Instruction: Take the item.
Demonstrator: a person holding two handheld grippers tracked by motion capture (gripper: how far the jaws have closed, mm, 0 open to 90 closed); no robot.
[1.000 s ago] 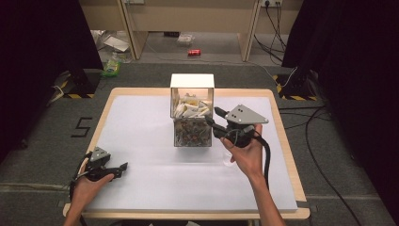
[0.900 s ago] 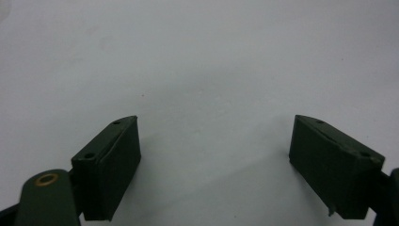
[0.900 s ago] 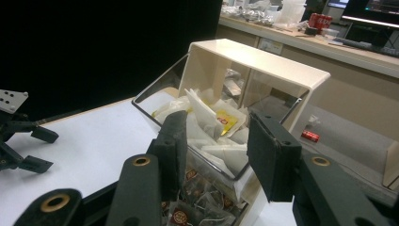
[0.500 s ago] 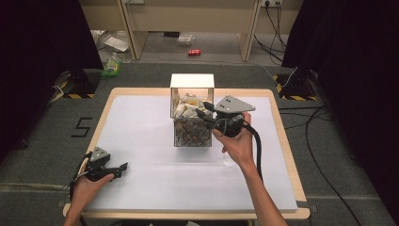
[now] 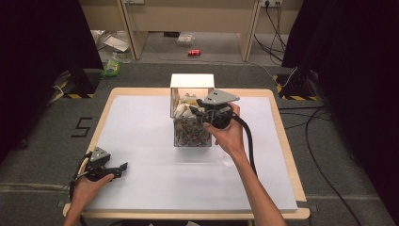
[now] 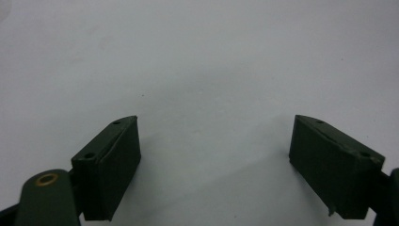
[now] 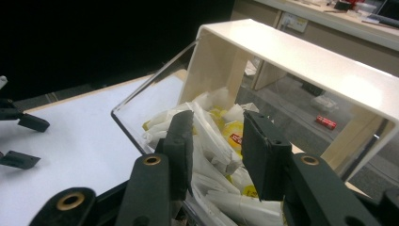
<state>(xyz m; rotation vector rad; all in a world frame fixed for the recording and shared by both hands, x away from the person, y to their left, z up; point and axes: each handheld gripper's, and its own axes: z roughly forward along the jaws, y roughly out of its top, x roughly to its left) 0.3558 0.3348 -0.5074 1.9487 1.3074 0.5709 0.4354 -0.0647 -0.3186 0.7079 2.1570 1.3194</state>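
Right gripper [image 5: 200,113] moved over clear box [image 5: 192,134], white packets [image 7: 211,136] inside

It looked like a lab: black curtains [image 5: 42,52] flanked a white-topped table [image 5: 141,122], with hazard tape [image 5: 75,95] and cables [image 5: 324,122] on the grey floor.

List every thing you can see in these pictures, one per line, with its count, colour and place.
box: 1, clear with white back, table centre
packets: many, white and yellow, in the box
table: 1, white top with wood rim
can: 1, red, floor beyond the table
bottle: 1, green, floor at far left
left gripper: 1, black, jaws open, near left corner
right gripper: 1, black, jaws just closing over the packets
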